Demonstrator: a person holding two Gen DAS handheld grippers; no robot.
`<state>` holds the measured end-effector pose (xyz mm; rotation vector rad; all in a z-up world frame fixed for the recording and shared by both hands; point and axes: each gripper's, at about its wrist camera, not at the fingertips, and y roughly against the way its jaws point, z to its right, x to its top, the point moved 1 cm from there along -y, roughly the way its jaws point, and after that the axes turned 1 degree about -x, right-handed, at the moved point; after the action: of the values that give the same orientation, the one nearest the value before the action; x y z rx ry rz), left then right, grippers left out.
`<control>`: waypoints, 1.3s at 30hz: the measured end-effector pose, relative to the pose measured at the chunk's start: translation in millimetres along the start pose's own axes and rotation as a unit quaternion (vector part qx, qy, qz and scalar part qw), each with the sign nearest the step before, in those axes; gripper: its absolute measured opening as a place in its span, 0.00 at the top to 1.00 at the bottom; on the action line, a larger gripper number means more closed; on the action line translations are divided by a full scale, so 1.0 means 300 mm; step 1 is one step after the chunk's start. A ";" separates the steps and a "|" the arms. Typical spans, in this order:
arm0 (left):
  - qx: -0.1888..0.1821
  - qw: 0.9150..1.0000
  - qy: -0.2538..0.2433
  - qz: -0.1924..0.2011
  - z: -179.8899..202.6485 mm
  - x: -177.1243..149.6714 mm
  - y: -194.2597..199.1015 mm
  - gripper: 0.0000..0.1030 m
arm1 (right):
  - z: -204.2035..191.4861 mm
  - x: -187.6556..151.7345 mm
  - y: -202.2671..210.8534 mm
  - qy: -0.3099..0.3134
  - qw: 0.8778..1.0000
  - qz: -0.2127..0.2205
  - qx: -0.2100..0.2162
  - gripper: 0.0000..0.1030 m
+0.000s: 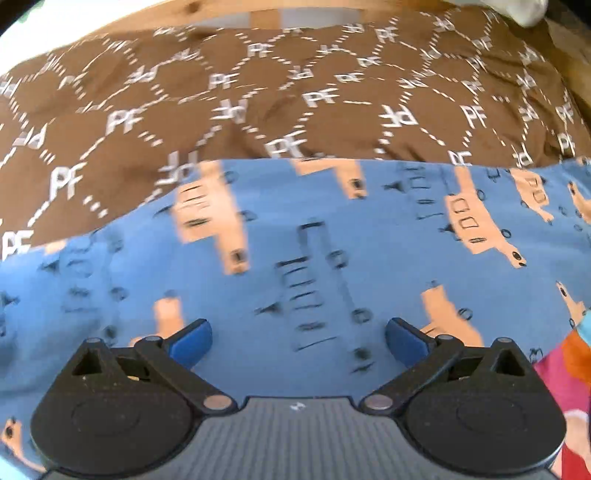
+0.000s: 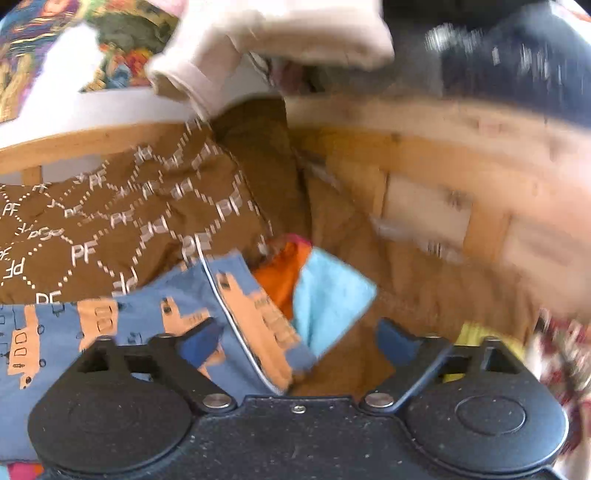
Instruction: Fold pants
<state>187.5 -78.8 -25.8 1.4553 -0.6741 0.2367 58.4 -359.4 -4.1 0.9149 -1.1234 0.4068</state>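
A brown quilted bedspread printed with white "PF" letters and dotted hexagons [image 1: 258, 92] covers the bed ahead of the claw, reaching back to a pale pine wooden bed frame rail [image 1: 229, 14] with a white wall [image 2: 92, 107] behind it. In the right wrist view, ahead and to the right of the claw, a slatted pine wooden footboard [image 2: 443, 155] closes off the bed's end. Daylight falls brightly and evenly across everything, though both views are blurred.

Wooden-framed bed [image 2: 424, 122]; brown patterned cover [image 1: 258, 92]; blue pants [image 1: 369, 258] on top.
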 end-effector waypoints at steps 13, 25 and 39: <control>0.023 0.996 -0.037 0.077 -0.166 0.262 0.052 0.00 | -0.118 0.089 -0.198 0.027 0.984 -0.021 0.174 0.01; -0.044 0.998 -0.054 -0.010 -0.266 0.399 -0.095 0.45 | -0.330 0.079 -0.059 0.094 0.941 0.037 0.324 0.01; 0.012 0.994 -0.103 0.042 -0.178 0.371 -0.060 0.95 | -0.369 -0.028 -0.108 0.055 0.924 -0.099 0.366 0.01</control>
<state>300.6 -57.2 22.2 1.4898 -0.9040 0.1602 142.9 -289.0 -40.0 1.6241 -0.7576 0.7244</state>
